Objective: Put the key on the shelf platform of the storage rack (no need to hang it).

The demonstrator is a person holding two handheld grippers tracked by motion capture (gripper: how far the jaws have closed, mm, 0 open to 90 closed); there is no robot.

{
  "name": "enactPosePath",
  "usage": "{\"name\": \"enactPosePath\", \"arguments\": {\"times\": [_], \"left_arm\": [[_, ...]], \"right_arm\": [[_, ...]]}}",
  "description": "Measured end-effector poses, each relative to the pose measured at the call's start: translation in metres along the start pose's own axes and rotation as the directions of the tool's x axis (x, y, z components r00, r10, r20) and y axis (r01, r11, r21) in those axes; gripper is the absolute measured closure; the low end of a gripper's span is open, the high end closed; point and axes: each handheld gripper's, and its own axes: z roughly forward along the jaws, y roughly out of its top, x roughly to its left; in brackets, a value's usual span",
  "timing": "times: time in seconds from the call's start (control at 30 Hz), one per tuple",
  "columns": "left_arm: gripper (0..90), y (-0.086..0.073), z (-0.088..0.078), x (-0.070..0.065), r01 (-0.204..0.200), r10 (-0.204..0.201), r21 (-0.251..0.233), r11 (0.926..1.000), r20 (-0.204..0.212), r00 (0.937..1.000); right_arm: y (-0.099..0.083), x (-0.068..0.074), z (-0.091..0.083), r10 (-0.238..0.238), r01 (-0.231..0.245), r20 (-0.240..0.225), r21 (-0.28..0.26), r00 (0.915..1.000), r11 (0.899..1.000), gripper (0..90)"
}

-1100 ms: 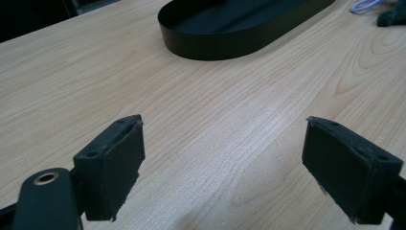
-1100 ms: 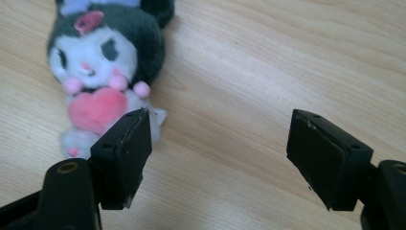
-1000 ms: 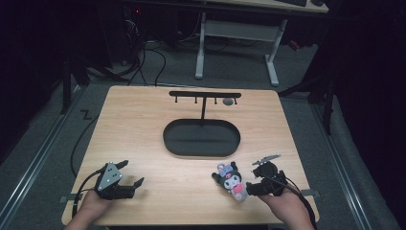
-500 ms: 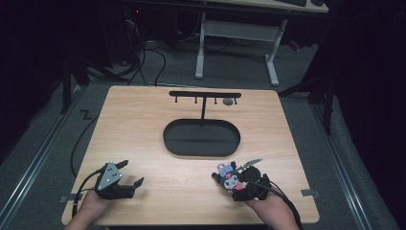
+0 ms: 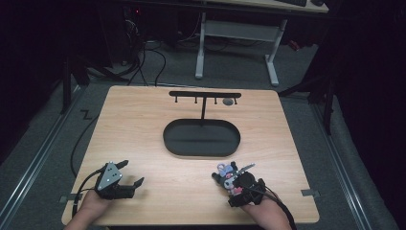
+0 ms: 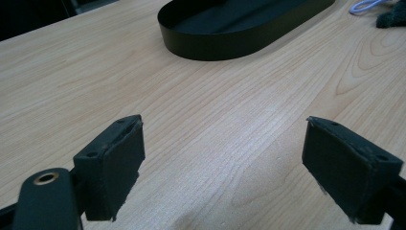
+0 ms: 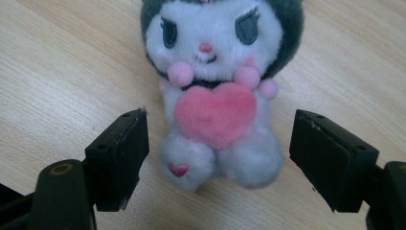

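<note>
Right now we have our right gripper spread wide around the small grey-and-white plush doll with a pink heart lying on the pale wooden table, apparently untouched, lengthwise along the jaws; left gripper gapes empty, well apart.

The right claw has slid left over the plush toy, its jaws now spread around it.

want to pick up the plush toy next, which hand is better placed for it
Right. The right tool is open with the plush toy lying between its jaws; the left tool is open over bare table, far across from the toy.
</note>
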Motion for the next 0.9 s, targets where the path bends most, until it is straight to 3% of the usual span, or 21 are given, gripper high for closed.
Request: {"name": "enactPosePath", "arguments": {"times": [0.23, 0.3, 0.37, 0.47, 0.53, 0.57, 0.83, 0.9], "left_arm": [[15.5, 0.0, 0.0, 0.0, -0.001, 0.001, 0.0, 1.0, 0.0, 1.0], [15.5, 0.0, 0.0, 0.0, -0.001, 0.001, 0.0, 1.0, -0.001, 1.0], [15.5, 0.0, 0.0, 0.0, -0.001, 0.001, 0.0, 1.0, -0.001, 1.0], [15.5, 0.0, 0.0, 0.0, 0.003, -0.003, -0.001, 1.0, -0.001, 1.0], [15.5, 0.0, 0.0, 0.0, 0.003, -0.003, -0.001, 1.0, -0.001, 1.0], [15.5, 0.0, 0.0, 0.0, 0.003, -0.003, -0.002, 1.0, -0.002, 1.0], [15.5, 0.0, 0.0, 0.0, 0.001, -0.001, 0.002, 1.0, -0.002, 1.0], [15.5, 0.0, 0.0, 0.0, 0.002, -0.002, 0.001, 1.0, -0.004, 1.0]], "right_arm": [[-0.003, 0.003, 0.009, 0.007, -0.007, -0.012, 0.014, 0.9999, 1.0, 23.9], [-0.004, 0.003, 0.013, -0.024, 0.024, -0.029, 0.013, 0.9993, 1.0, 26.2], [-0.004, 0.004, 0.013, -0.024, 0.024, -0.026, 0.015, 0.9994, 1.0, 27.6], [-0.006, 0.003, 0.011, -0.027, 0.028, -0.008, 0.003, 0.9996, 1.0, 43.1], [-0.006, 0.002, 0.009, -0.033, 0.033, -0.007, -0.004, 0.9994, 0.999, 45.5], [-0.007, 0.002, 0.009, -0.06, 0.06, -0.003, -0.002, 0.9982, 0.998, 46.0], [-0.007, -0.003, 0.006, -0.035, 0.035, -0.028, -0.018, 0.999, 0.999, 47.5], [-0.006, -0.004, 0.003, -0.01, 0.009, -0.037, -0.025, 0.9993, 1.0, 47.7]]}}
